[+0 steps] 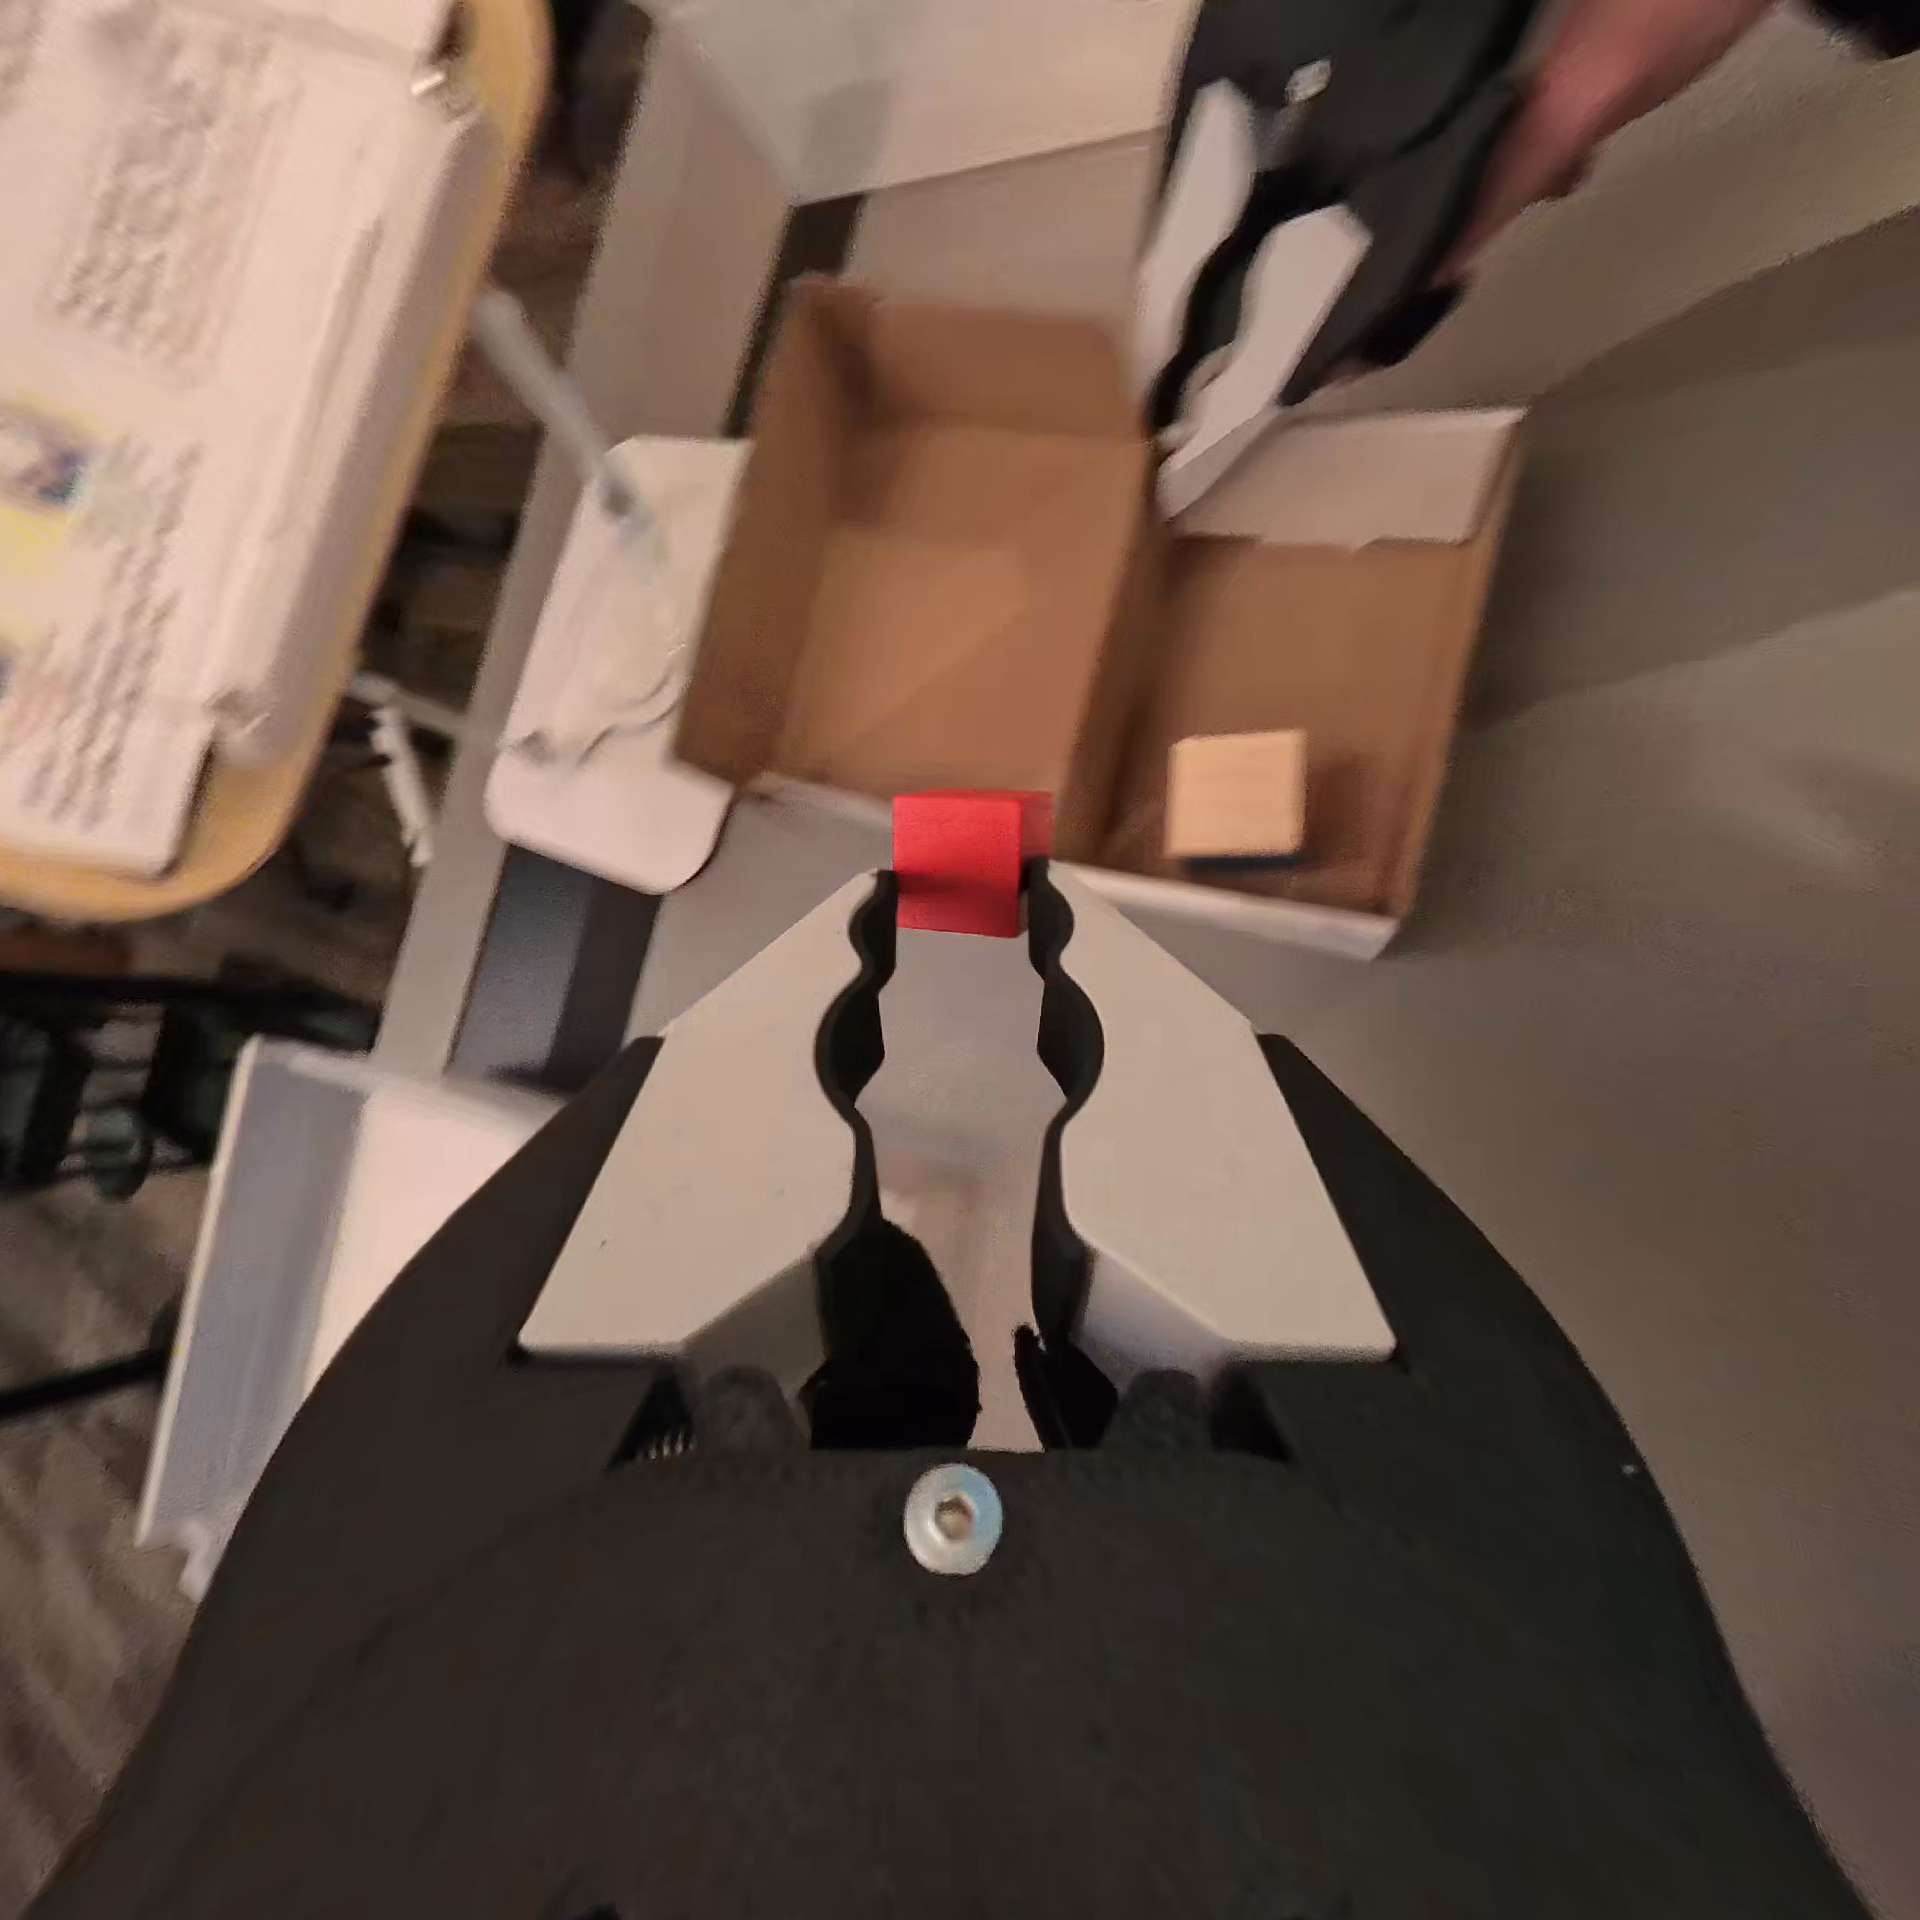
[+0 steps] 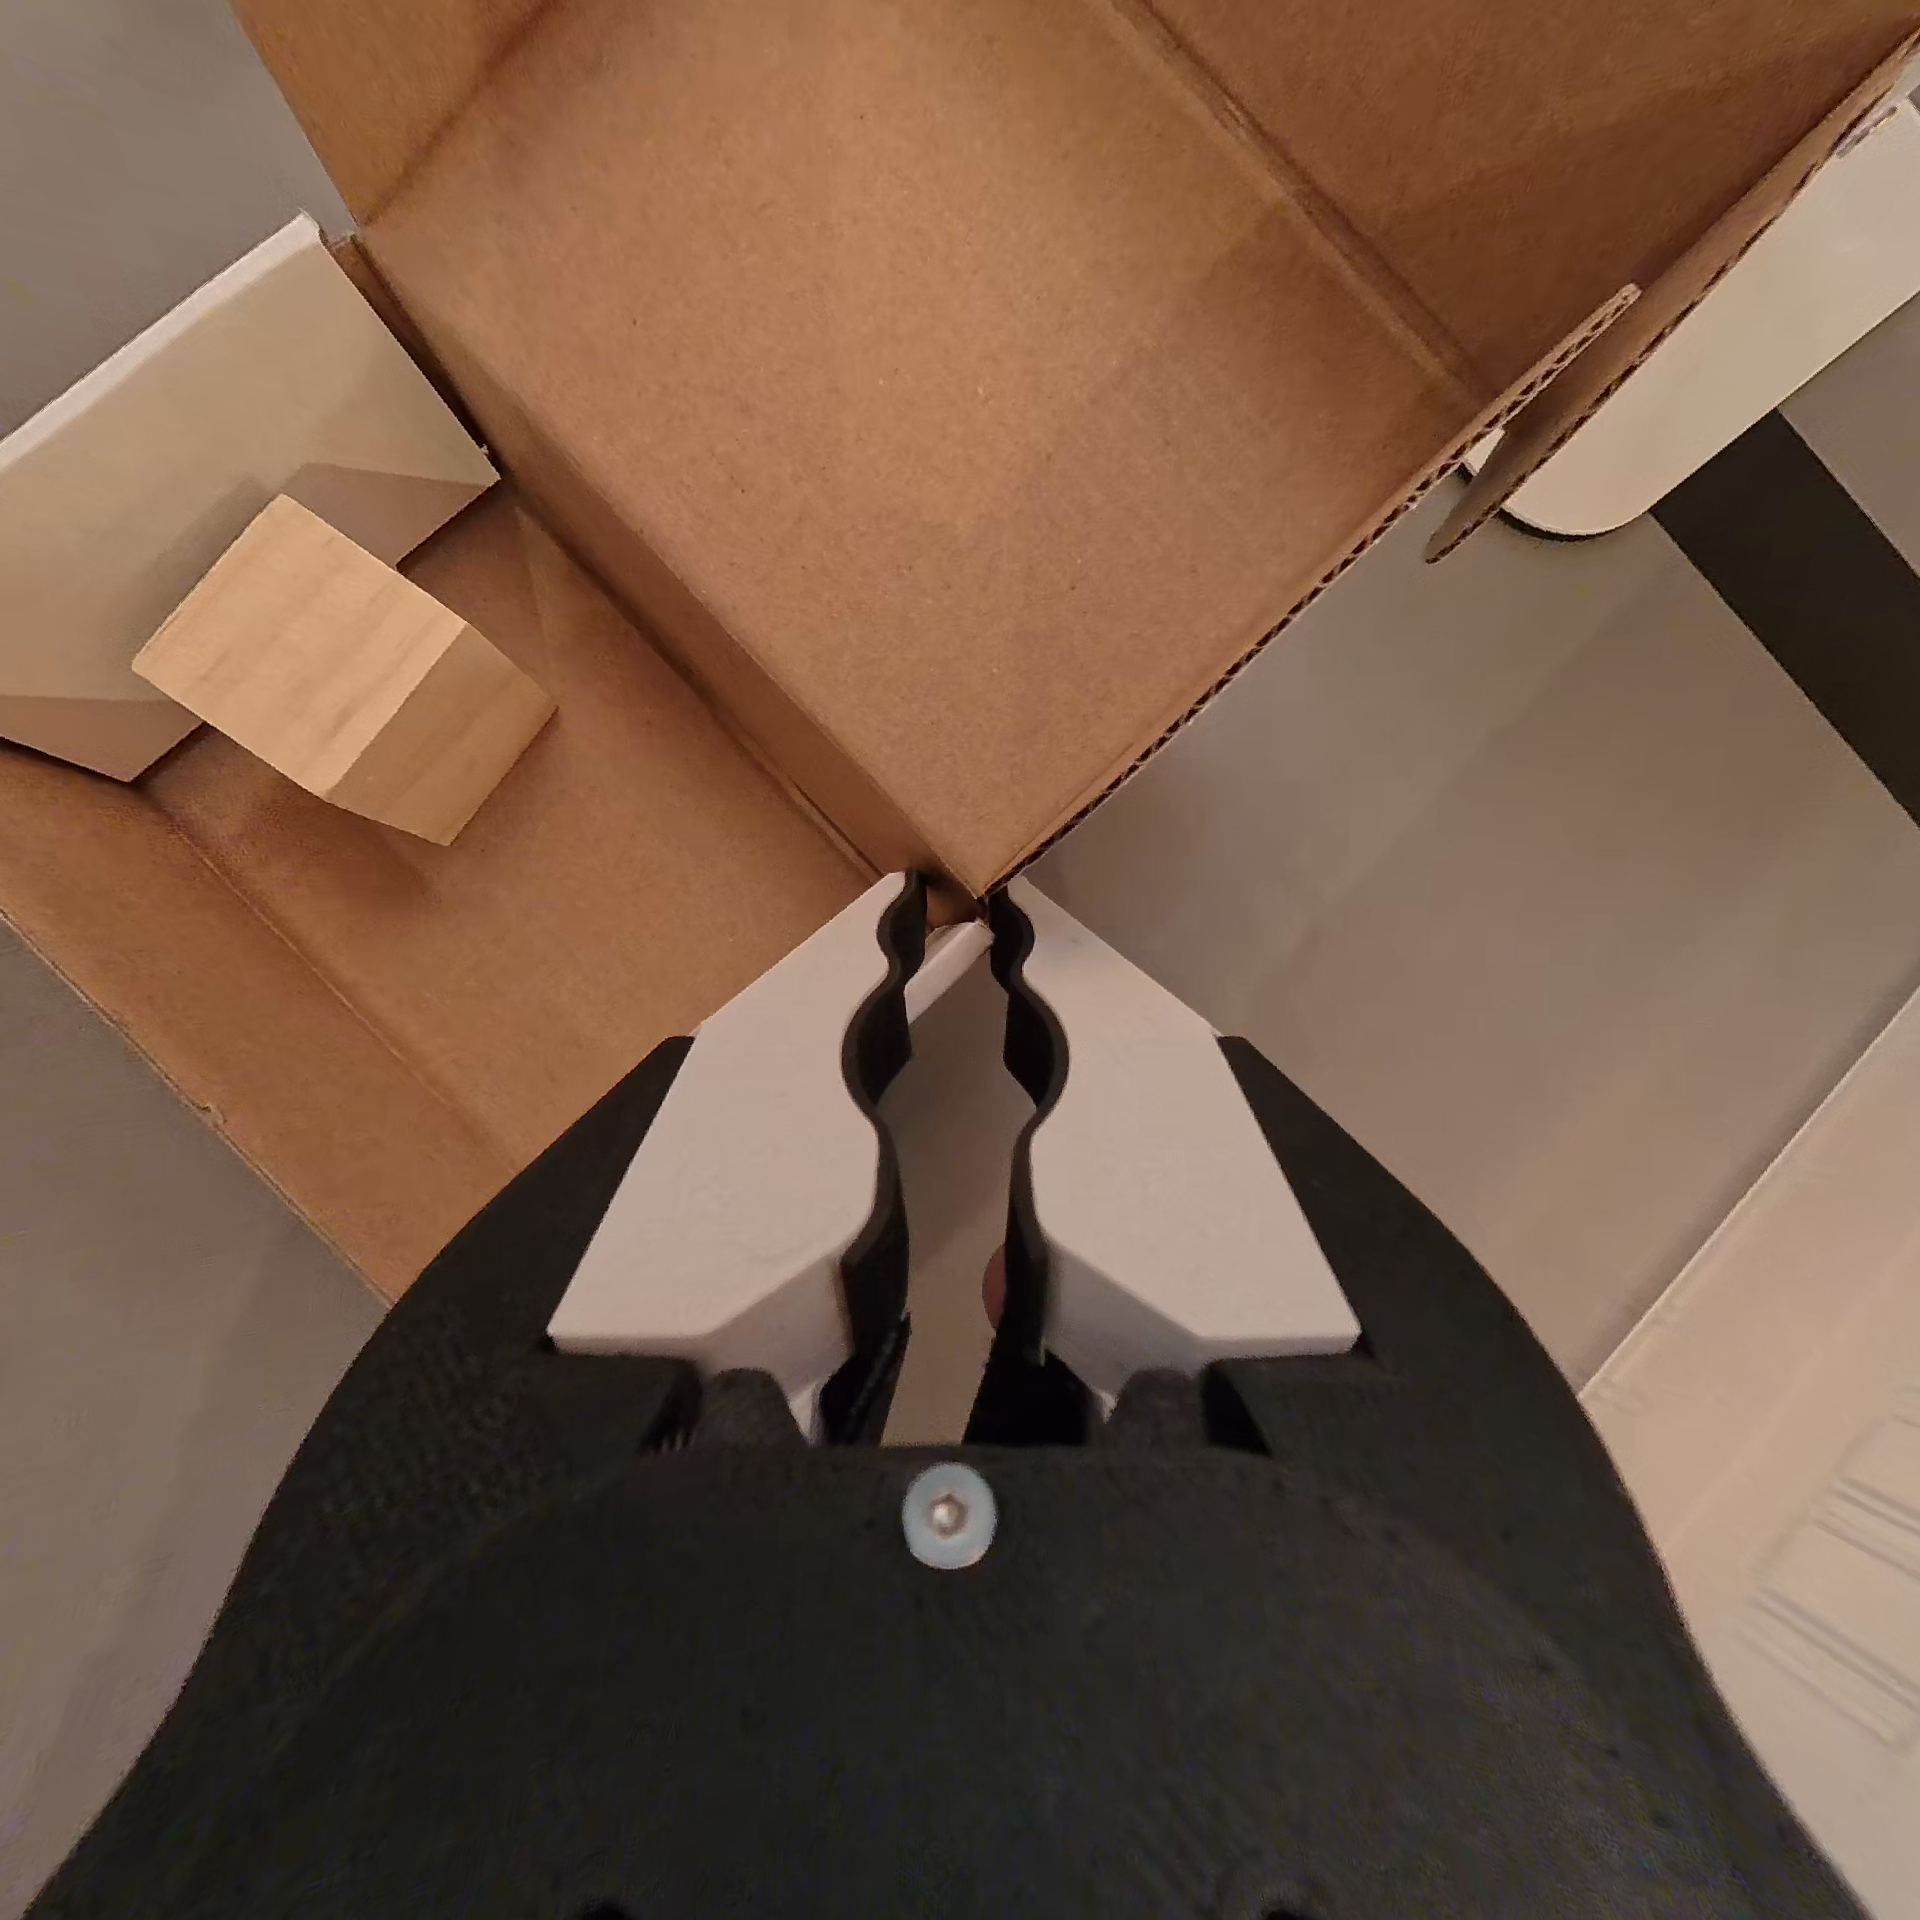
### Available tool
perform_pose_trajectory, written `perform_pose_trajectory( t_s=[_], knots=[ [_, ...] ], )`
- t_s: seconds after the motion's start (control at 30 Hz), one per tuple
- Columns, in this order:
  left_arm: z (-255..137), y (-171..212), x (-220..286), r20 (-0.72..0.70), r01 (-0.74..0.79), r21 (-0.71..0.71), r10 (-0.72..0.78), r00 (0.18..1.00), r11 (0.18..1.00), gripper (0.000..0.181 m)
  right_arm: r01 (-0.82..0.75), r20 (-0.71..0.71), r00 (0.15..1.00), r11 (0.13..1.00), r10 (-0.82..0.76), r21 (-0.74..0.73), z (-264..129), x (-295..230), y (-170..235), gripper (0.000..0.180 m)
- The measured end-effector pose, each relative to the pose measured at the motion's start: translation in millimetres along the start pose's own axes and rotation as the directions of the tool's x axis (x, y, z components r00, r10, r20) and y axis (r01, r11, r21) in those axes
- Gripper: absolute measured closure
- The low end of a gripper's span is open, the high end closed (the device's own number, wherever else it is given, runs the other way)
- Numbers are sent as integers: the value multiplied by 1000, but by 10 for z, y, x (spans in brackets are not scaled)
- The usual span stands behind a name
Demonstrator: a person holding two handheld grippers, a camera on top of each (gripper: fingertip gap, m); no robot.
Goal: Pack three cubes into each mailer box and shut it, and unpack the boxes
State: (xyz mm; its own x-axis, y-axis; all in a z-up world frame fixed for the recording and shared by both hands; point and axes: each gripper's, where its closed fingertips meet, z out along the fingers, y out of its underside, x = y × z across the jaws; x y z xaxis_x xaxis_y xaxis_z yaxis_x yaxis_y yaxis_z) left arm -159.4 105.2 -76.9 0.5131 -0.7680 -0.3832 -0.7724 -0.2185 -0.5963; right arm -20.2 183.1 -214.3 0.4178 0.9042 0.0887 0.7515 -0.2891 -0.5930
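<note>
Red cube [image 1: 956, 868] between left claw [image 1: 961, 883] tips

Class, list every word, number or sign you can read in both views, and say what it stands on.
Printed sheets: print is there, too blurred to read.
White sheet: faint marks, unreadable.
Box, red cube, wooden cube: no writing visible.
So no text can be quoted.
</note>
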Motion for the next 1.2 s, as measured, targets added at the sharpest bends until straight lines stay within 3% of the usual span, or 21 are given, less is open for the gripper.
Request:
perform_pose_trajectory(
  t_s=[0.03,0.17,0.33,0.5,0.63,0.7,0.8,0.97,1.1,1.2],
  knots=[
    [134,-94,166,-35,-22,-1,22,999,1000,157,1,0,1000,1000,-1,0,0,0,0,170],
    [740,-181,671,-151,-88,-64,78,985,994,157,-2,4,1000,1000,2,2,2,1,1,169],
    [1193,-169,853,-217,-116,-117,88,972,986,157,1,6,1000,1000,-1,5,0,0,0,169],
    [1418,33,926,-258,-177,-208,120,959,962,157,7,5,1000,1000,-7,6,0,-1,-2,170],
    [1477,46,1044,-302,-127,-189,66,951,974,155,7,5,1000,1000,-7,6,-2,0,2,169],
    [1500,69,967,-248,-131,-196,81,966,972,143,9,4,1000,1000,-9,6,-3,0,1,169],
    [1354,5,900,-210,-98,-151,65,976,984,128,9,3,1000,1000,-9,6,-5,0,3,169],
    [532,-4,431,-40,-74,-46,72,997,996,138,5,10,1000,1000,-5,8,-7,3,15,169],
    [11,450,-456,116,94,-42,-88,989,995,143,11,12,1000,1000,-11,4,-2,-3,8,169],
    [10,1015,-1035,170,237,-85,-220,961,968,141,14,10,1000,1000,-15,3,-1,-8,3,169]
  ],
)
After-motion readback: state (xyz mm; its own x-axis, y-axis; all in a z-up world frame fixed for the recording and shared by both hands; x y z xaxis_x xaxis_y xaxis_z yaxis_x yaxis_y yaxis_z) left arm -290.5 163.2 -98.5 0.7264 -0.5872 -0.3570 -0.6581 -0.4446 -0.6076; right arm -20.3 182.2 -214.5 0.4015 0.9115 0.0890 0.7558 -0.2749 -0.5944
